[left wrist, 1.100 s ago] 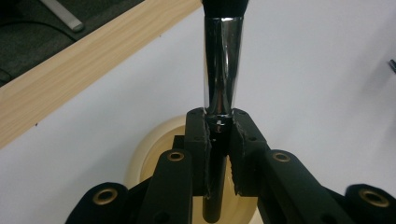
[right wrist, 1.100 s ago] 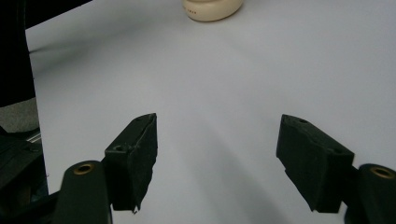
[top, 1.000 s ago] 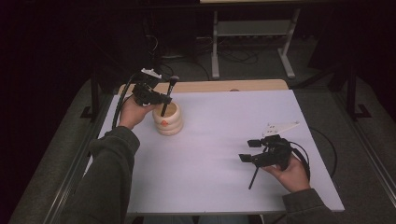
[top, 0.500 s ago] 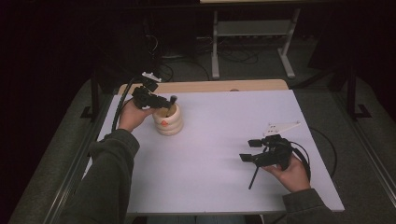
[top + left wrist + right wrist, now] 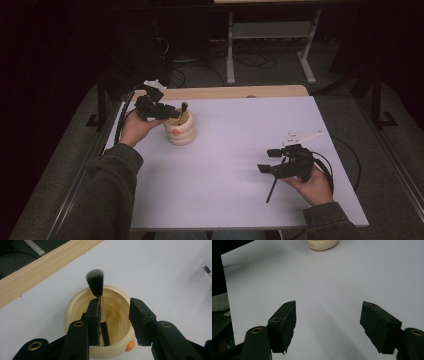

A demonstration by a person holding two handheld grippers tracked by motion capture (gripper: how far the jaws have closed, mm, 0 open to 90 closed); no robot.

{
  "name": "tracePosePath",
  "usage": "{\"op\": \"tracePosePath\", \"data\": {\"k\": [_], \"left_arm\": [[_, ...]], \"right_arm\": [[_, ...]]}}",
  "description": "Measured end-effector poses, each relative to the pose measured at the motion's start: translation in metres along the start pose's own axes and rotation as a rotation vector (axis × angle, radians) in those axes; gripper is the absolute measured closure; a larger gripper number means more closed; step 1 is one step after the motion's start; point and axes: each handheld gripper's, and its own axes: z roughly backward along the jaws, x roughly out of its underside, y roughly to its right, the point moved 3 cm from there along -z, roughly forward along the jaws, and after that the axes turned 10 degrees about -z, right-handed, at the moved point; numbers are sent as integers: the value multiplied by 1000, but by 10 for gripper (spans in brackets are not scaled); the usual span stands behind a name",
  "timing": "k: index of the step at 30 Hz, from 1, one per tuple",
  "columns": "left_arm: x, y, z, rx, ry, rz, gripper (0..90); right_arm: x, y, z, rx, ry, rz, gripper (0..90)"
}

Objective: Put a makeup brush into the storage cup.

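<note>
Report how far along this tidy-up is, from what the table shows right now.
Done: one brush stands bristles-up in the cream pot. In hand: the left claw sits open around the brush handle, one jaw against it, not clamped. The right claw is open with nothing between its jaws. Left: a thin dark stick lies on the table by the right claw, outside the pot; probably next.

the room is dim, dark around the evenly lit white table point(image 5: 235, 165), which shows no glare. soft shadows fall under the right gripper point(image 5: 328, 325). the brush point(image 5: 96, 285) bristles are slightly blurred, and both close views look soft.
</note>
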Motion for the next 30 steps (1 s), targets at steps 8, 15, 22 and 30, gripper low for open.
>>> {"op": "tracePosePath", "data": {"k": [8,15,22,30], "left_arm": [[5,13,7,22,36,-19,621],[7,21,12,26,55,-37,622],[9,32,9,40,47,-61,622],[9,50,7,67,86,-82,611]], "right_arm": [[3,6,10,30,17,-10,277],[6,11,14,51,18,-21,276],[9,13,16,66,14,-26,277],[14,16,20,92,1,-27,270]]}}
